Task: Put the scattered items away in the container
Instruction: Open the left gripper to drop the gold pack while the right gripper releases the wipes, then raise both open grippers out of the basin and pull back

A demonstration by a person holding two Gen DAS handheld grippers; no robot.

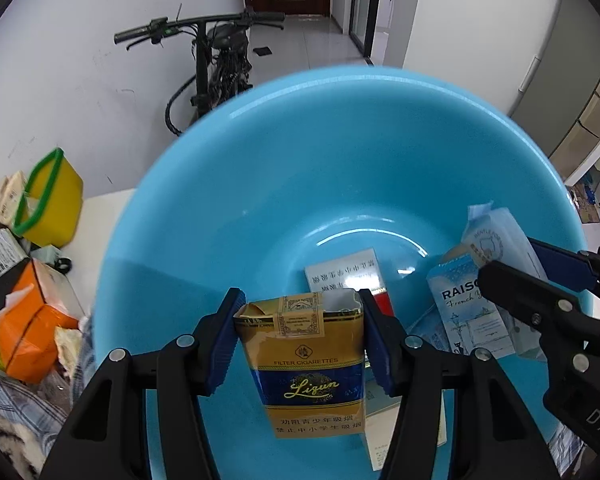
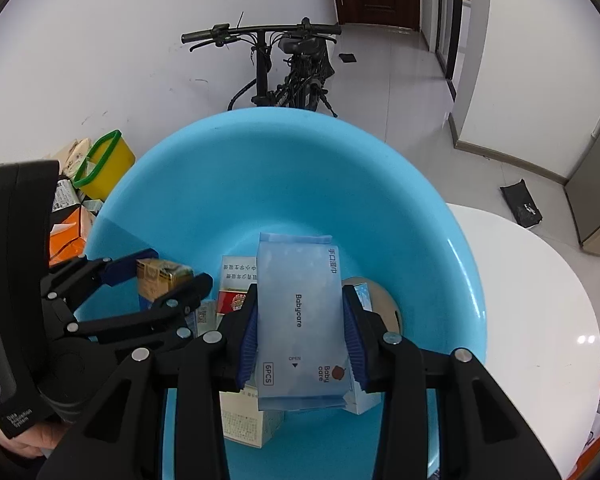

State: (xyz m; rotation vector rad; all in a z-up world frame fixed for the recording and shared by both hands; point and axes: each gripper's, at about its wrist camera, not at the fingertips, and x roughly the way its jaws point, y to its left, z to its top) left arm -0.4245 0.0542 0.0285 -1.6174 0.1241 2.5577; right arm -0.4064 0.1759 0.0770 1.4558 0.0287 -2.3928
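- Left tool [image 1: 300,344] clamps the cigarette pack [image 1: 316,364] upright above the blue basin [image 1: 260,168].
- Right tool [image 2: 300,336] clamps the wipes packet [image 2: 300,320] lengthwise over the basin's middle; both need only release.

blue basin [image 1: 260,168], gold-and-navy cigarette pack [image 1: 314,364]

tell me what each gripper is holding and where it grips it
Left gripper: gold cigarette pack, clamped across its upper sides. Right gripper: Babycare wipes pack, clamped across its long edges.
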